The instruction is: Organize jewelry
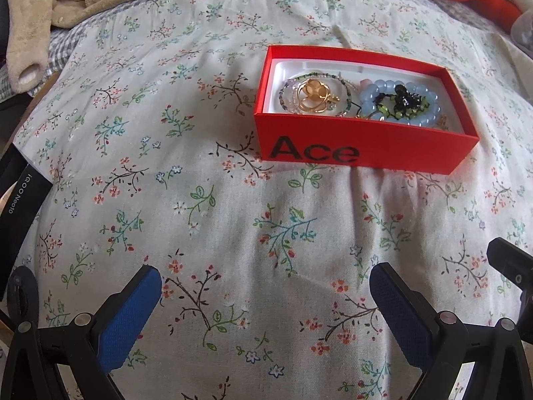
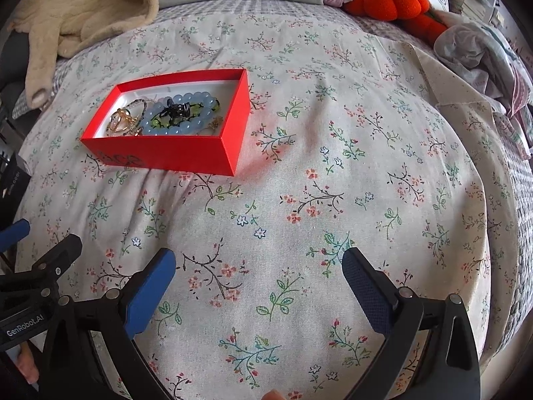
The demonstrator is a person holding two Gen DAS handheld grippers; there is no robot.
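Both grippers are just hanging over the flowered bedsheet [image 1: 233, 233] right now, nothing in either one. The left gripper [image 1: 266, 286] has its blue pads spread wide, released. Same for the right gripper [image 2: 258, 266]: fingers apart, only fabric between them.

The red box [image 1: 359, 146] with "Ace" printed on its near side sits on the sheet at about 1 o'clock in the left wrist view, and around 11 o'clock in the right wrist view [image 2: 173, 153], well apart from both grippers. Lid's off, and the jewelry is all piled inside: a pale blue bead bracelet [image 1: 423, 116], a black clip-looking thing [image 1: 404, 96] on top of it, some green beads [image 1: 388, 103], and gold rings [image 1: 314, 96] toward the box's left end with thin beaded strands around them.

A beige fleece garment [image 2: 76, 10] is up at 10 o'clock, and an orange plush [image 2: 393, 3] at 1 o'clock.
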